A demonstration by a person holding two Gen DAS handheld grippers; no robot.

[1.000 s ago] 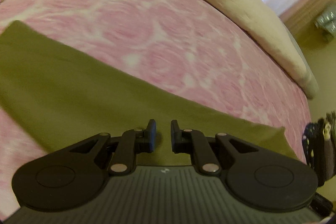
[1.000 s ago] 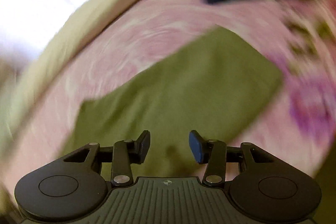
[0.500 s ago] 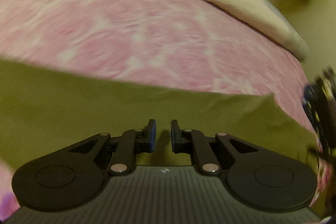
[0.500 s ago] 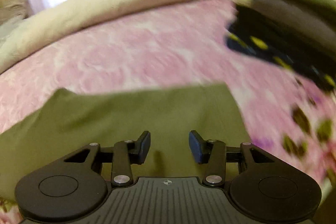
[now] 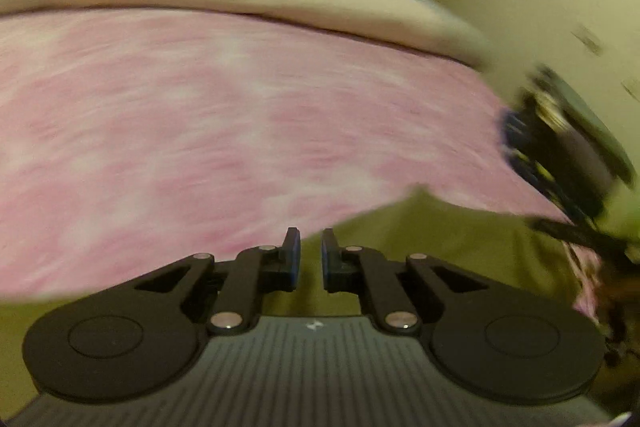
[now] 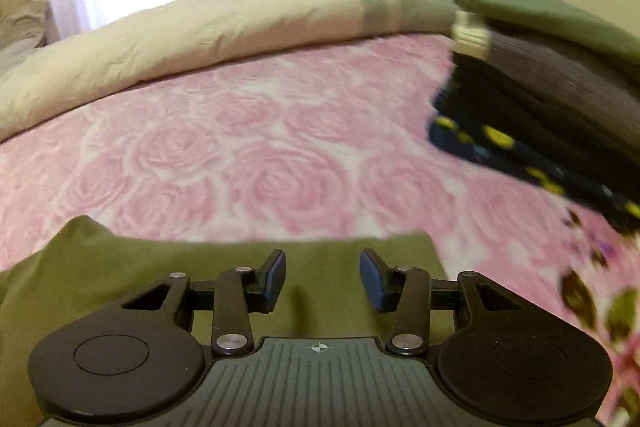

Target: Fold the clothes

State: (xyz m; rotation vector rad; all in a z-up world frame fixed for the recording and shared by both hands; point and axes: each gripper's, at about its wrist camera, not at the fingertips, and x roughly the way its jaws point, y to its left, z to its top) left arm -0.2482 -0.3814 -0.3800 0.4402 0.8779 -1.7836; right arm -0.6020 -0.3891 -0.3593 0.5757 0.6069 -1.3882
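Note:
An olive-green garment (image 5: 440, 243) lies flat on the pink rose bedspread (image 5: 200, 131). In the left wrist view its far edge runs right under my left gripper (image 5: 311, 253), and one corner rises at the right. The jaws stand a narrow gap apart and are closing, with nothing between them. In the right wrist view the same olive garment (image 6: 192, 267) spreads below my right gripper (image 6: 323, 275), its right corner just past the right fingertip. That gripper is open and holds nothing.
A beige duvet (image 6: 200, 23) is bunched along the far side of the bed. At the right a pile of folded clothes (image 6: 552, 83) rests on a dark navy cloth with yellow spots (image 6: 496, 139). Curtains hang behind.
The left view swung right along the garment's edge, so its corner and the clothes pile now show at the right. The right view rolled level, and the garment sank to the lower frame.

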